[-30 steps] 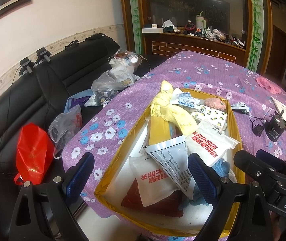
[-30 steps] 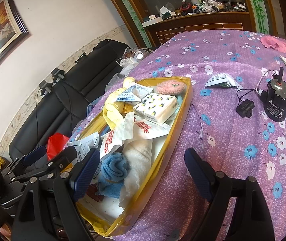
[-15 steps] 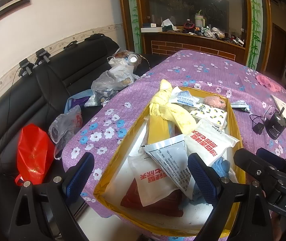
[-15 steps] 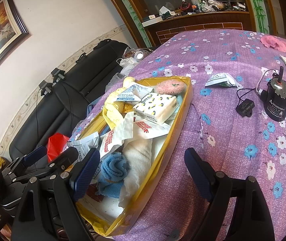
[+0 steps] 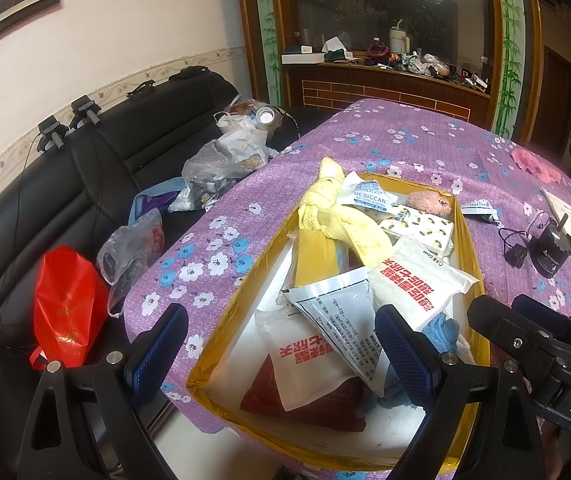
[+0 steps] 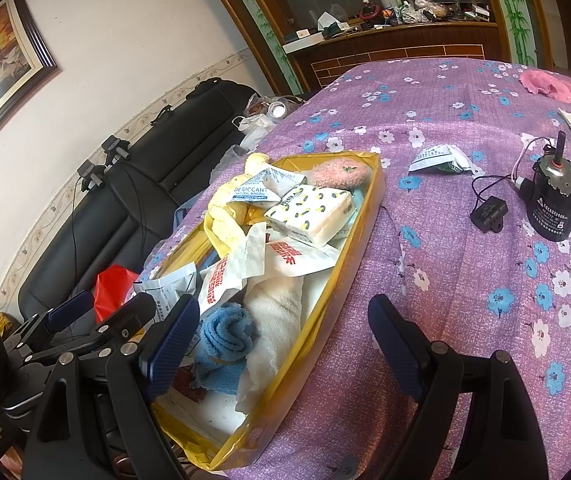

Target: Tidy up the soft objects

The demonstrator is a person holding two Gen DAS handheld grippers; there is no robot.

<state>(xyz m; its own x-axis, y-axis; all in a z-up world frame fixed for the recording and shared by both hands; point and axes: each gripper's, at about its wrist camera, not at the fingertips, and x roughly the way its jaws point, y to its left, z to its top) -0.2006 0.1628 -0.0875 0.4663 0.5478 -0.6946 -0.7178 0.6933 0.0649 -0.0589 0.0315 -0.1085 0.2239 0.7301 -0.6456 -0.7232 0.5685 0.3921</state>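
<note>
**Both grippers poised at the near end of the box**

While the left gripper (image 5: 281,348) and right gripper (image 6: 285,344) hover spread and empty, the soft things lie heaped in the yellow box (image 6: 365,224). Best take the blue cloth (image 6: 227,336) nearest, pinching a fold from above. Overlapping white packets (image 5: 333,320) crowd it; beyond, a motor (image 6: 557,200) stands on the tablecloth.

A yellow box (image 5: 470,248) lies heaped with a yellow cloth (image 5: 337,216), blue towel (image 6: 225,334) and white packets (image 5: 417,280).
</note>
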